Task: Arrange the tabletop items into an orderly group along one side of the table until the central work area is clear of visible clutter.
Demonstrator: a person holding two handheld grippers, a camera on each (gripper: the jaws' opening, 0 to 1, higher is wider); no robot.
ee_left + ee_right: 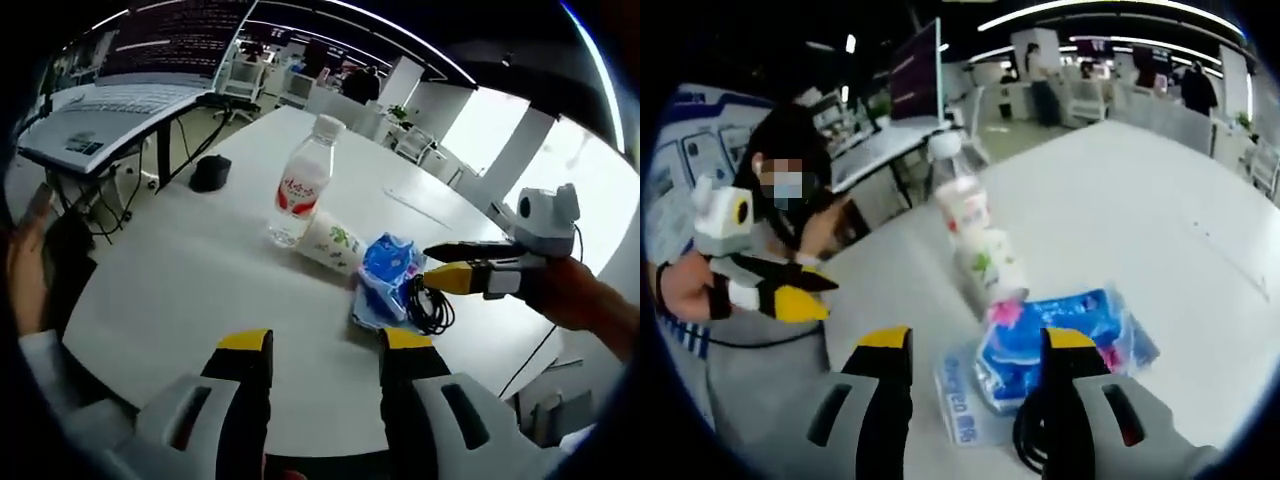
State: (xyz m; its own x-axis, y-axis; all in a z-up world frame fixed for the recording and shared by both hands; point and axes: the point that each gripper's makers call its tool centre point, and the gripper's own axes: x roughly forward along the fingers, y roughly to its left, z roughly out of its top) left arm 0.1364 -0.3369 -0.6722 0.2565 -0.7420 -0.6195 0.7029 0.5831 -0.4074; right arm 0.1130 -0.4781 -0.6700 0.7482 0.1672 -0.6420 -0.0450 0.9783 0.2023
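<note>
A clear water bottle [303, 180] with a red label stands upright on the white table [200, 280]. A paper cup [332, 243] lies on its side against the bottle's base. Beside the cup are a blue tissue pack [390, 268], a flat blue packet [368, 312] under it and a coiled black cable [428, 305]. My left gripper [325, 345] is open and holds nothing, short of this group. My right gripper [975, 345] is open, with the tissue pack [1060, 340] just ahead of its jaws and the cable [1030, 440] by its right finger. The bottle [960, 200] and cup [995, 265] lie beyond.
A black mouse [210, 172] sits near the table's far left edge. A laptop [110, 110] rests on a raised stand beyond that edge. The right gripper [445, 265] reaches in beside the cable. The left gripper [825, 290] hovers off the near left corner, held by a person.
</note>
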